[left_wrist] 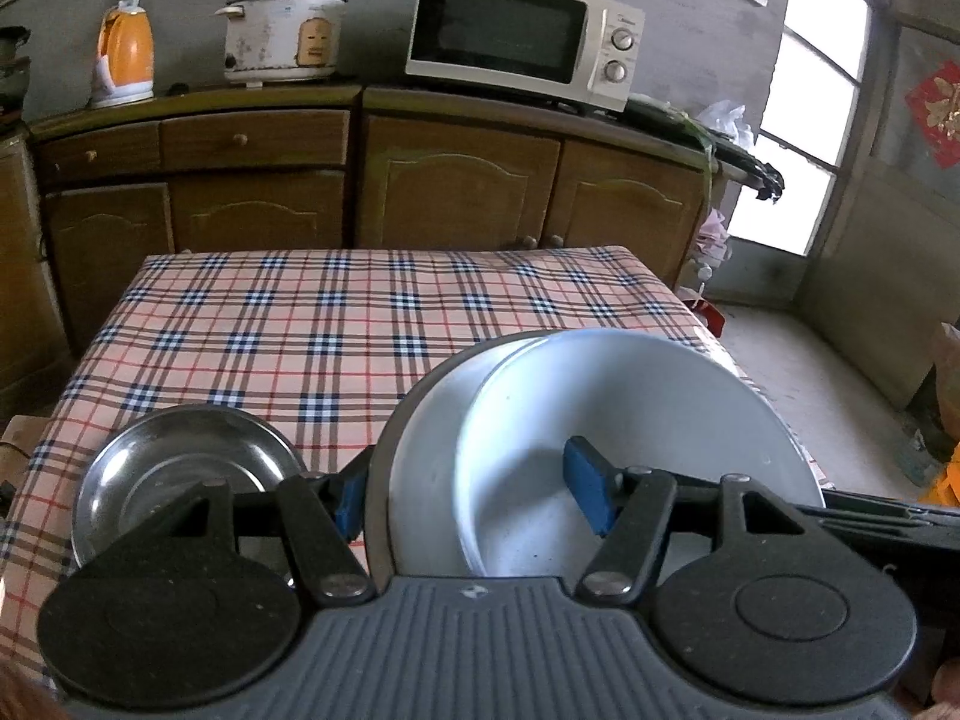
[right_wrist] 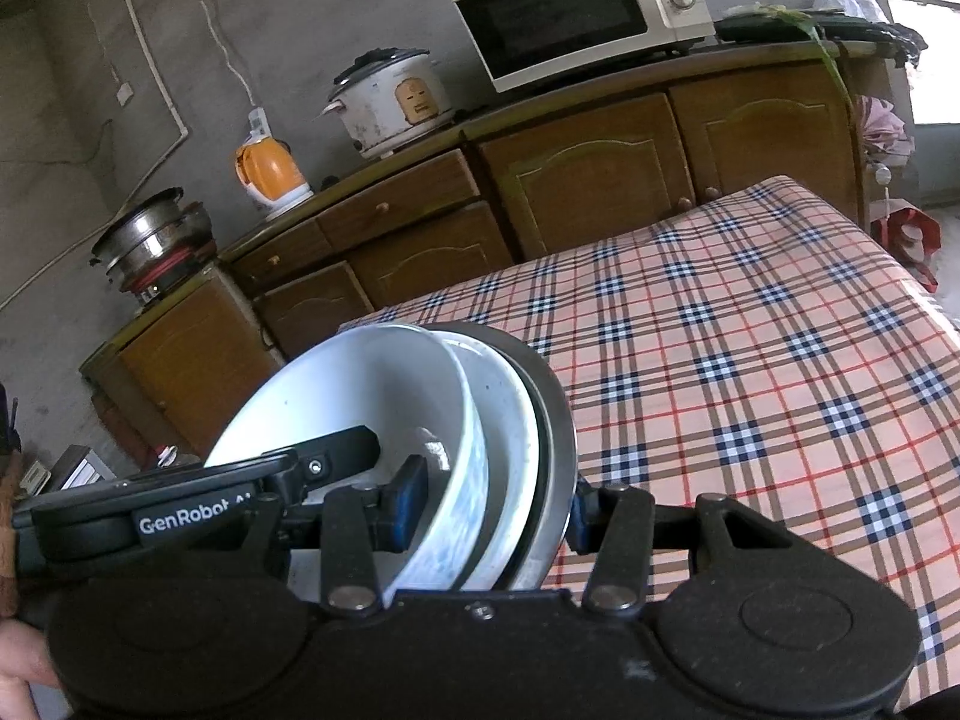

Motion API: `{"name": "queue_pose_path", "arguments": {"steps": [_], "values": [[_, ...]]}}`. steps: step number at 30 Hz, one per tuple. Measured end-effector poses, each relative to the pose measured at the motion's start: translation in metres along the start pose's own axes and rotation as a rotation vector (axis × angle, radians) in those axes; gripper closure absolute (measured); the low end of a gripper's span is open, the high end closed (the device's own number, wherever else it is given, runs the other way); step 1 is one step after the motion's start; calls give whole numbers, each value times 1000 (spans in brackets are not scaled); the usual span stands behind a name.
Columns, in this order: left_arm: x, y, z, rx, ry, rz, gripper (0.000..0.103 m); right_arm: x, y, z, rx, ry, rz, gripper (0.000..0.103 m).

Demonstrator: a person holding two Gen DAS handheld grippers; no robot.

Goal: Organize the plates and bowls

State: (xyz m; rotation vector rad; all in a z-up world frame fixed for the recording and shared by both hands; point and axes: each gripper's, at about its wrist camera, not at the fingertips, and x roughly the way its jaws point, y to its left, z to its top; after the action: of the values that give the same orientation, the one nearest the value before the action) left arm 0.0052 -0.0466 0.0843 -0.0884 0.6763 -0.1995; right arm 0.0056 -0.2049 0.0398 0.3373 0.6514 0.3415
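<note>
Left gripper (left_wrist: 474, 498) clamps the rim of a nested stack from one side, one blue pad outside the metal wall, the other inside the white bowl (left_wrist: 630, 420); right gripper (right_wrist: 489, 507) bites the opposite rim the same way, so the stack hangs between both, tilted; whether it is clear of the checked tablecloth (left_wrist: 288, 330) cannot be told.

Stack, read from the right wrist view: white bowl innermost, a second white dish (right_wrist: 510, 420) around it, a steel plate (right_wrist: 555, 414) outermost; nothing visible inside the innermost bowl beyond faint specks.

Just left of the left gripper, close below its fingers, a separate steel dish (left_wrist: 180, 468) sits on the cloth, apparently empty.

Judgement on the step: the stack is being carried as one unit; both grips should stay level with each other and equally firm, since the nested pieces could slide out; set down flat on open cloth ahead of the grippers, then release both sides together.
</note>
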Motion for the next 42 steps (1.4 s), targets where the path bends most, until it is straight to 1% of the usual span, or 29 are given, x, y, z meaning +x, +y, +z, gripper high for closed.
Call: {"name": "queue_pose_path", "arguments": {"steps": [42], "values": [[-25,52,-5,-96,-11,101,37,38,58,-6,-82,61,91,47]]}}
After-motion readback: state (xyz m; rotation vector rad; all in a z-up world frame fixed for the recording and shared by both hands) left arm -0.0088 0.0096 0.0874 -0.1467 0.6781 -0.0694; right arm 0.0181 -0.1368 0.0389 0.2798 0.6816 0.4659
